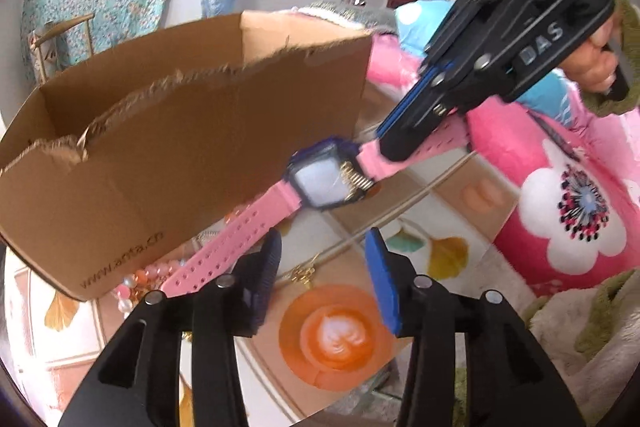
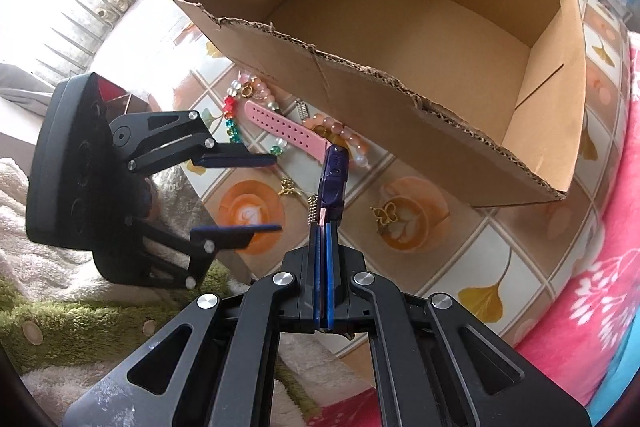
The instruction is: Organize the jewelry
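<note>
Left tongs hang released, blue pads spread, just beside the pink watch. Right tongs are clenched on one strap, holding the watch in the air above the patterned desk, near the cardboard box and beaded bracelets.

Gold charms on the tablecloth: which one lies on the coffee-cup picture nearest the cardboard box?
The butterfly-shaped gold charm, lying on the right-hand cup print below the cardboard box. The other gold charm lies further left, beside the left cup print.
</note>
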The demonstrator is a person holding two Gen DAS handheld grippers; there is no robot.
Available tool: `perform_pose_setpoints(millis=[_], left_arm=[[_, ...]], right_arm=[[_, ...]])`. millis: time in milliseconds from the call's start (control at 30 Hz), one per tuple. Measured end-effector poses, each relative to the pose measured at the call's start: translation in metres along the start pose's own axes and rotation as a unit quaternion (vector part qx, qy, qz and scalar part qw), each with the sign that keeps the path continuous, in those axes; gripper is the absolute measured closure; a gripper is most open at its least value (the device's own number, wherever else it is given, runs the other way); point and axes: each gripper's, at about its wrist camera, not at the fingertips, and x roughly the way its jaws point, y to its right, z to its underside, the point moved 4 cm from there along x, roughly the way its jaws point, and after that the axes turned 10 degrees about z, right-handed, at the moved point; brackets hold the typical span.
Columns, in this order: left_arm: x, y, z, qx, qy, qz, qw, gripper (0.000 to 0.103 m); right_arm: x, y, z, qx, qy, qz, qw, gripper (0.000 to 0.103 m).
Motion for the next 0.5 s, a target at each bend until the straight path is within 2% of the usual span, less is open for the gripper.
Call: perform_pose_setpoints(millis=[233, 500], left_arm=[[0.001, 0.002, -0.014, -0.016, 0.023, 0.041, 0.9988, 0.062], [0.010, -0.005, -0.014, -0.043, 0.012, 0.094, 0.9946, 0.085]], right_arm=[[-0.003, -0.008, -0.002, -0.010, 0.005, -0.004, 1.000, 0.103], [-0.004, -0.011, -0.003, -0.018, 0.006, -0.006, 1.000, 0.103]])
